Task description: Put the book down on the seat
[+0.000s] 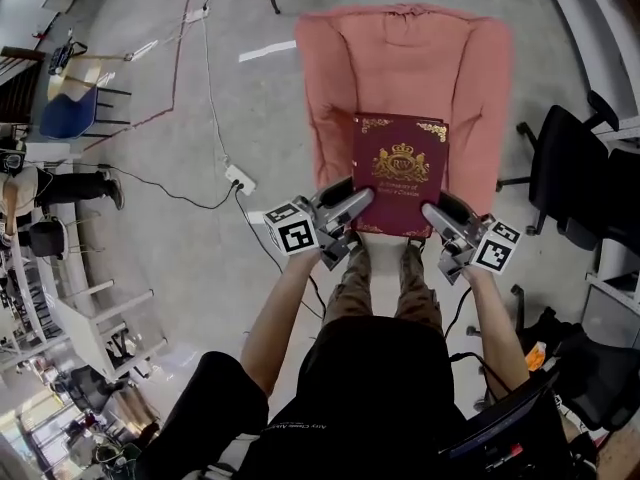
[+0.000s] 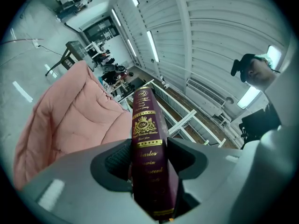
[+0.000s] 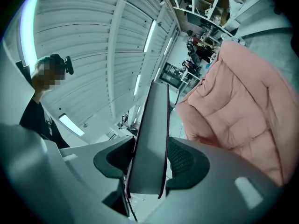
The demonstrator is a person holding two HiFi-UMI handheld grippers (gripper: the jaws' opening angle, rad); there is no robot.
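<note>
Book (image 1: 400,173) cover maroon, smooth, gilt-embossed; seat (image 1: 404,63) pink padded cloth, matt.

One book (image 1: 400,173) and one pink seat (image 1: 405,58) are in view. There are two grippers, a left gripper (image 1: 360,201) and a right gripper (image 1: 432,214) (each bears one marker cube (image 1: 292,230), so two cubes in all). The floor holds one white power strip (image 1: 238,178), one blue chair (image 1: 68,113) and one black office chair (image 1: 565,168).

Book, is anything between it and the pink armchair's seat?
Nothing visible does. The maroon book, clamped by the left hand-held gripper and right hand-held gripper, hangs over the pink armchair, whose cushion shows bare around it.
</note>
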